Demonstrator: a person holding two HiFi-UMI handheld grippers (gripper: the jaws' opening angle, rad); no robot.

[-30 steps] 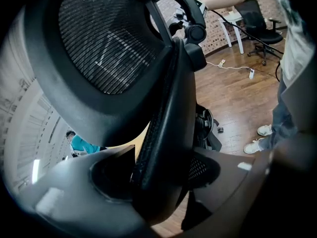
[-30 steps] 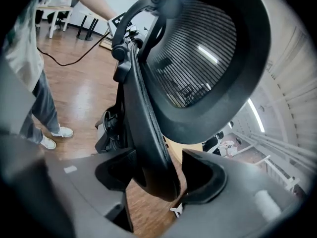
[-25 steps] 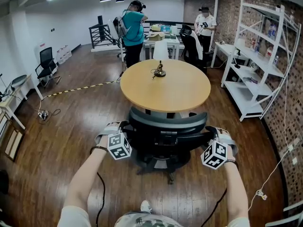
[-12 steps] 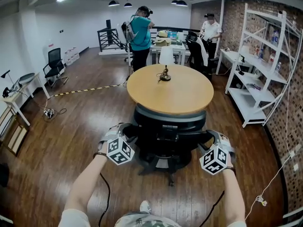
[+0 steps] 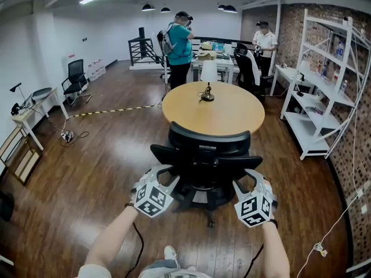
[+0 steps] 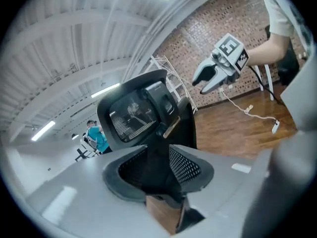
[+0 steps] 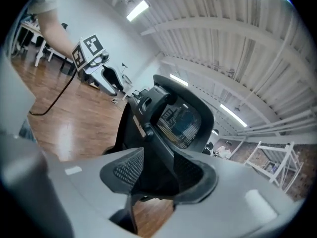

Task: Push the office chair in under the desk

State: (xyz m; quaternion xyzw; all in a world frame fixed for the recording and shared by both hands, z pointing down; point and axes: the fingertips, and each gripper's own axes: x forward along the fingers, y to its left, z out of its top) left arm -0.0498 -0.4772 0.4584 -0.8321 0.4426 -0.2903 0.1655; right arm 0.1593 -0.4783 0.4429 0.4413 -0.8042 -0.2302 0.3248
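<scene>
L forearm point(image 5: 113, 243) & R forearm point(image 5: 276, 252) were held fwd, roughly parallel. L gripper point(image 5: 164, 176) was held just behind the office chair point(image 5: 206, 155) on the person's left, R gripper point(image 5: 246, 182) just behind it on the right. Jaws of both had just been closing and were kept part-apart, w/ nothing gripped betw. them.

The office chair point(image 5: 210, 149) hides its seat; the small object point(image 5: 207, 95) beyond is indistinct.

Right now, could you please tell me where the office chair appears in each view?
Head view: office chair at centre, below the round table.
Left gripper view: office chair centre, slightly left.
Right gripper view: office chair at centre.
Shared landmark: the white shelf rack.
</scene>
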